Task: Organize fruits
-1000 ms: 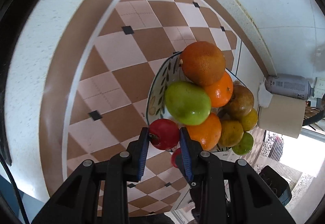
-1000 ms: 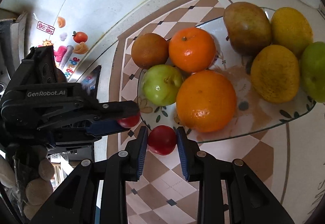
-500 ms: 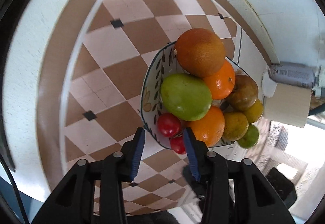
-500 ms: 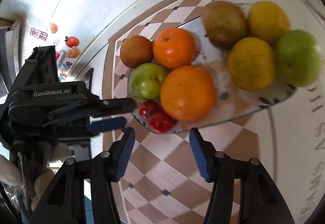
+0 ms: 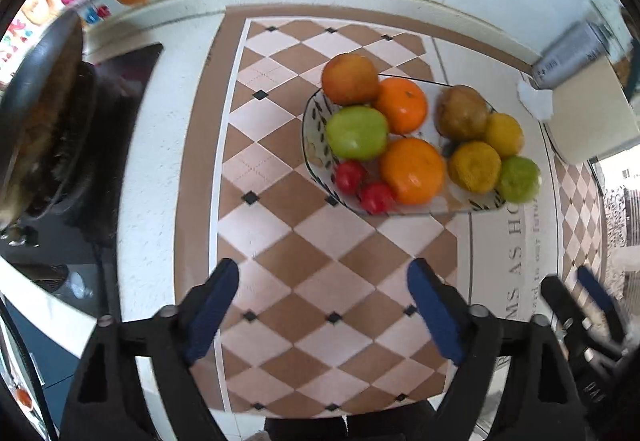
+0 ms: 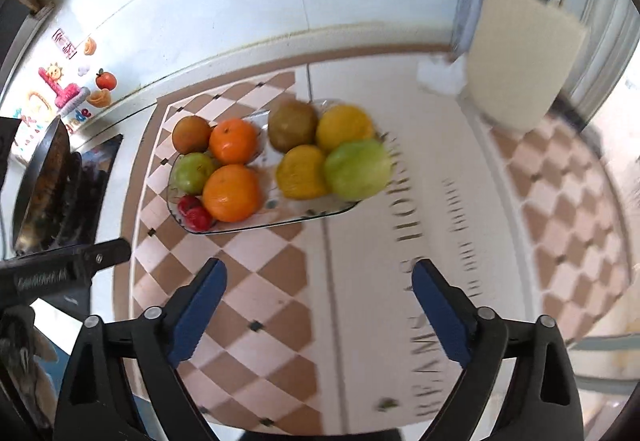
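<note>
A patterned plate (image 5: 314,157) (image 6: 296,219) on the checkered mat holds several fruits: two oranges (image 5: 412,170) (image 6: 231,192), green fruits (image 5: 357,132) (image 6: 357,169), yellow and brown ones, and two small red fruits (image 5: 350,176) (image 5: 376,197) (image 6: 196,212) at its near left edge. My left gripper (image 5: 322,283) is open and empty, well back from the plate. My right gripper (image 6: 318,279) is open and empty, also back from it. The right gripper shows at the left view's right edge (image 5: 576,301), the left one at the right view's left edge (image 6: 68,267).
A dark pan (image 5: 36,109) (image 6: 40,177) stands on the stove at left. A cream box (image 5: 588,121) (image 6: 520,69) and a grey can (image 5: 568,55) stand at the back right by the wall. The mat (image 5: 332,265) lies between grippers and plate.
Both grippers let go of the small red fruits at the plate's edge, opened wide and pulled back and up from the plate. Both red fruits now lie on the plate.
</note>
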Tool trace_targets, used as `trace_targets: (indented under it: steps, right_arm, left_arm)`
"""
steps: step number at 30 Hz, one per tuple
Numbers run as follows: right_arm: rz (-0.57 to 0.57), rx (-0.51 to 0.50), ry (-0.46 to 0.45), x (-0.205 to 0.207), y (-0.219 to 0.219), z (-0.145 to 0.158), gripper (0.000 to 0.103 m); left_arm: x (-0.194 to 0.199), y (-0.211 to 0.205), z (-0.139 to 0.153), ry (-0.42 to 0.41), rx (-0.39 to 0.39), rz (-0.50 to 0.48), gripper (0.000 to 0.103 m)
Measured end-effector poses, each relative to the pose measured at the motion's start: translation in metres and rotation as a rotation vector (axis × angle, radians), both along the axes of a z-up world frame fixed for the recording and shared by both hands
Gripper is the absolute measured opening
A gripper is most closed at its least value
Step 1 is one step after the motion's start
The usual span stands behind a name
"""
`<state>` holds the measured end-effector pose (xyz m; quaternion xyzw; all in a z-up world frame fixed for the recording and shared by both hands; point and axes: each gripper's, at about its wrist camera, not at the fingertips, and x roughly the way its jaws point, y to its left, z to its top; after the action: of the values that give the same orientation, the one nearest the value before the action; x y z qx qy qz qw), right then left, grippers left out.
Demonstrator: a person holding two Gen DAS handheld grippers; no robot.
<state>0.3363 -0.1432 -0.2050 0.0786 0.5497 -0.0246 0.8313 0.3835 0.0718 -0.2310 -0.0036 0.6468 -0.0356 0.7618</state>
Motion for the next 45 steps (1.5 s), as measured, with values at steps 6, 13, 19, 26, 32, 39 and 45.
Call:
trace_targets:
  steps: [6,13,19,26,32,39,45]
  right_arm:
    - [0.064,-0.071,-0.092,-0.029,-0.010,0.045,0.097]
    - [0.128,-0.064,-0.173,-0.078,-0.025,0.098,0.097]
    - [0.163,-0.052,-0.243,-0.130,-0.040,0.148,0.098]
    - [0.130,-0.043,-0.317,-0.183,-0.054,0.196,0.098]
    - [0.108,-0.036,-0.352,-0.216,-0.056,0.226,0.098]
    - [0.123,-0.017,-0.367,-0.242,-0.045,0.244,0.099]
    - [0.127,-0.012,-0.368,-0.246,-0.039,0.243,0.099]
  left_arm:
    - [-0.039,-0.023,0.034,-0.118,0.032,0.029,0.095]
    - [-0.095,-0.044,0.082,-0.243,0.063,0.070,0.095]
    - [-0.150,-0.056,0.122,-0.324,0.069,0.088,0.095]
    - [-0.196,-0.059,0.170,-0.428,0.088,0.084,0.095]
    - [-0.222,-0.054,0.198,-0.479,0.073,0.063,0.095]
    - [-0.243,-0.051,0.215,-0.500,0.041,0.048,0.095]
    - [-0.249,-0.052,0.218,-0.510,0.036,0.040,0.095]
